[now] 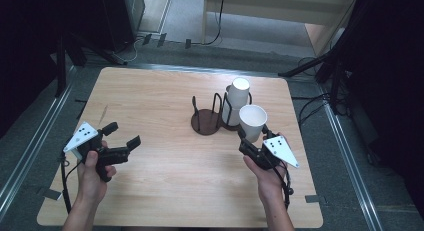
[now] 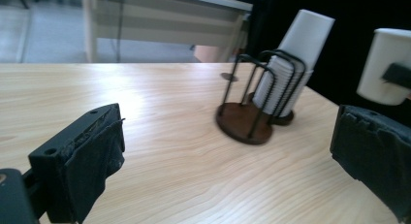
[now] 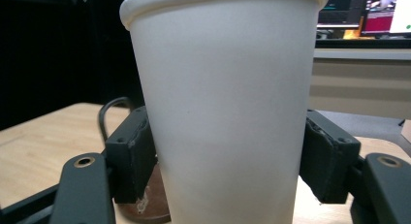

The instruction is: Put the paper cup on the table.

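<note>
No brand, label or legible writing appears on the held cup, the stacked cups or the rack; the bright screens at the far edge of the right gripper view are too blurred to read.

The paper cup (image 3: 223, 107) is plain white, tapered, with a rolled rim, upright and mouth upward; it is clamped low on its wall between the two black jaws of the right gripper (image 1: 251, 134), held above the table (image 1: 165, 121) just in front of the rack, at the right-hand side of the high view.

The left gripper (image 1: 121, 134) is held over the table's left part, well apart from the cup; its jaws stand wide with nothing between them, pointing toward the rack.

The rack consists of two round dark bases with black wire hoops; the near cup holder (image 2: 245, 122) is empty; the far holder carries a stack of white cups (image 2: 291, 71), tilted, apparently mouth-down.

Cables and dark stands lie on the floor beyond the table; nothing stands between the held cup and the empty holder.
</note>
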Demonstrator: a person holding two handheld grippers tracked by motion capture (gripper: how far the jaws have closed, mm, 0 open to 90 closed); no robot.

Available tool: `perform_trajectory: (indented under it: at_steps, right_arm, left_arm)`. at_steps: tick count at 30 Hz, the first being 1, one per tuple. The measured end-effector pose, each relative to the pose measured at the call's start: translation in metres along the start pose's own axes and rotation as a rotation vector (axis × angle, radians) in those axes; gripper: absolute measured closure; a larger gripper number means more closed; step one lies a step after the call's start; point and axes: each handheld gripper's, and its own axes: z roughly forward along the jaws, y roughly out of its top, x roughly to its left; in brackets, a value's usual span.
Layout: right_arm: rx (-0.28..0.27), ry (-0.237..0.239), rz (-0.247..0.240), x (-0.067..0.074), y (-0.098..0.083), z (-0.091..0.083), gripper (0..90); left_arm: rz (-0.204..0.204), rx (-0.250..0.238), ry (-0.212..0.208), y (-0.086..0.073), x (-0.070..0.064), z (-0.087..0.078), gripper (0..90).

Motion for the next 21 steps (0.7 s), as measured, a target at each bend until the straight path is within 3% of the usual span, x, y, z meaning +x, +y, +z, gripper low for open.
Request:
perform_trajectory:
  at_steps: [3,9,10,14,18,21]
  right_arm:
    - [-0.002,-0.037,0.011,-0.010,-0.001,0.000,30.2]
    - [0.014,-0.085,0.019,-0.025,-0.003,0.002,30.4]
    - [0.000,-0.120,0.019,-0.032,-0.005,0.003,30.7]
    - [-0.002,-0.164,0.033,-0.045,-0.010,0.004,31.0]
    - [0.005,-0.180,0.041,-0.053,-0.013,0.006,31.0]
    - [0.002,-0.178,0.076,-0.062,-0.016,0.007,31.4]
  left_arm:
    - [-0.020,-0.012,0.039,-0.007,0.017,-0.011,0.0]
    - [-0.026,-0.011,0.098,-0.019,0.035,-0.023,0.0]
    - [-0.031,-0.008,0.120,-0.024,0.041,-0.028,0.0]
    - [-0.048,-0.011,0.153,-0.030,0.052,-0.036,0.0]
    - [-0.057,-0.027,0.170,-0.035,0.062,-0.044,0.0]
    - [-0.064,-0.040,0.188,-0.042,0.070,-0.049,0.0]
